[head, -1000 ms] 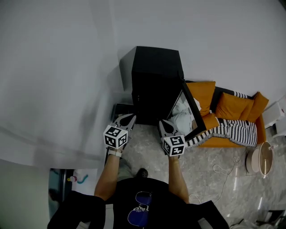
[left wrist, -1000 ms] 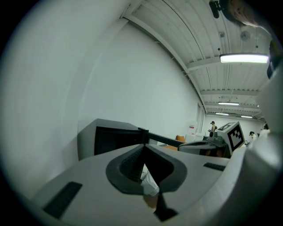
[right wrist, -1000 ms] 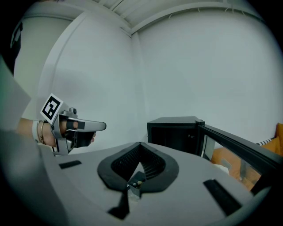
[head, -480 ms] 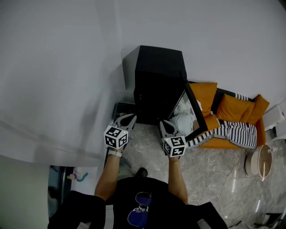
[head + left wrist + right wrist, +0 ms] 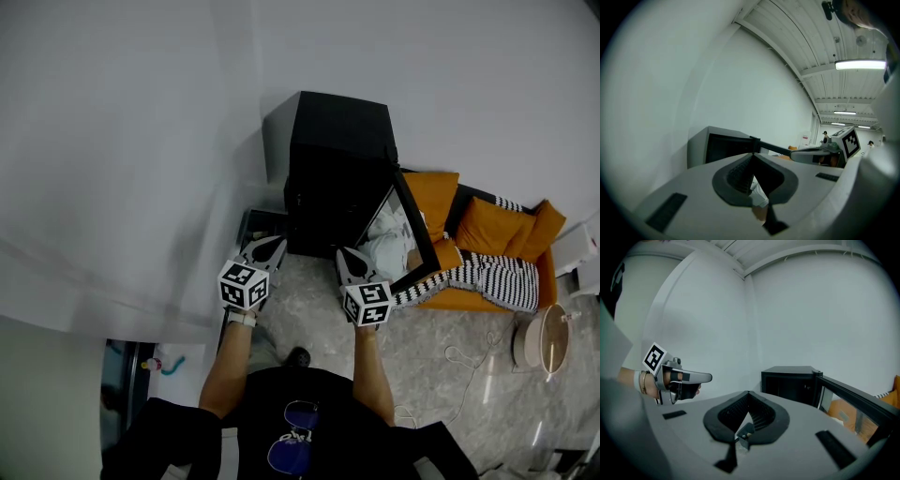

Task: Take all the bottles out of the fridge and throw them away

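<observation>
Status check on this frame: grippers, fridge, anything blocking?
Both shut and empty: left gripper, right gripper. Black fridge ahead, door open; no bottle visible from here. No obstacle seen before it.

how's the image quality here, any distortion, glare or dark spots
Head view: soft even light, but the black fridge is a dark mass, its inside unreadable. Left gripper view: strong fisheye bending, black corners, the ceiling lamp blown out white. Right gripper view: same fisheye and black corners, no glare.
</observation>
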{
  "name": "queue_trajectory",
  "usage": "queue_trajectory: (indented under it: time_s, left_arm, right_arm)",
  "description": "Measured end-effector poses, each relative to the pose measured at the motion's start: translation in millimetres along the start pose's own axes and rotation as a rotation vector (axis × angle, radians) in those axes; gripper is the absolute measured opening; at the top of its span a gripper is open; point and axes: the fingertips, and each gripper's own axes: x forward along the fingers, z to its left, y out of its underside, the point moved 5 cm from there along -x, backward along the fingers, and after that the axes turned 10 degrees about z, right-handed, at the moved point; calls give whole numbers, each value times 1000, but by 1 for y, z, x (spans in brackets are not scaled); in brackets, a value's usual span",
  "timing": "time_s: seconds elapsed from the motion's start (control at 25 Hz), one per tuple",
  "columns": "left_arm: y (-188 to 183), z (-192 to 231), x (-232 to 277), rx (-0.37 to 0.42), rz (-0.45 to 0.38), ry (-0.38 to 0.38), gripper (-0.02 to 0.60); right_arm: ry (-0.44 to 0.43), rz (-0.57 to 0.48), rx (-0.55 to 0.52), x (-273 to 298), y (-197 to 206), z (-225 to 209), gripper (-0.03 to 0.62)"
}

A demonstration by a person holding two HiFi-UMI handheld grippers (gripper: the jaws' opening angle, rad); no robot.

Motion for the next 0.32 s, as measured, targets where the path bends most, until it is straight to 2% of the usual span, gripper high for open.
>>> queue_trajectory:
  time_s: [0.32]
  left_arm:
    - [2,5,-11,-22,-19,18,6]
  right_arm:
    - [3,-19,-14,3,-3,13,8]
